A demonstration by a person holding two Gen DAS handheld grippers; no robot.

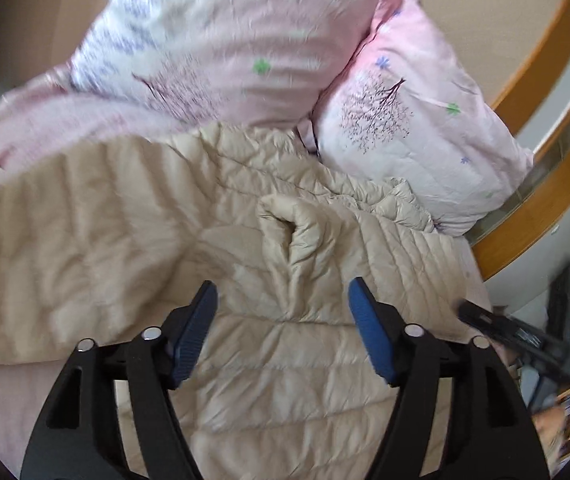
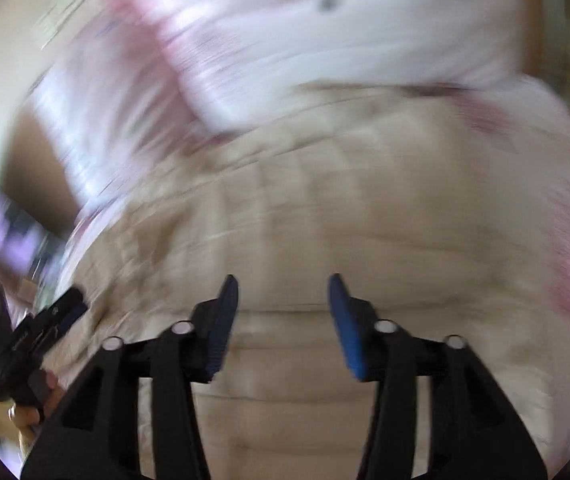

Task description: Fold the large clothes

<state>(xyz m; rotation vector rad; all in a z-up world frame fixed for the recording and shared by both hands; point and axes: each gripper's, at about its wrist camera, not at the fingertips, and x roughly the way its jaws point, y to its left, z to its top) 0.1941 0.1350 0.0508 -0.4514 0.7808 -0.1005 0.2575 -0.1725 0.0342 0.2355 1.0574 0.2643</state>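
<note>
My left hand-held gripper (image 1: 283,304) hangs over the beige quilted jacket (image 1: 245,248) spread on the bed, jaws wide apart, nothing between them. My right hand-held gripper (image 2: 283,300) is also above the jacket, jaws apart and empty; that view is blurred. Two pink floral pillows (image 1: 425,128) lie just beyond the jacket; no containers visible.

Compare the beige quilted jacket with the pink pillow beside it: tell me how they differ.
The beige quilted jacket is plain, stitched in puffy bands; the pink pillow carries printed trees and small flowers. The jacket lies spread low across the bed with one bunched fold near its middle; the pillow sits plump and propped at the head end. Both are soft, padded and resting on the same bed, the pillow's lower edge meeting the jacket.
</note>
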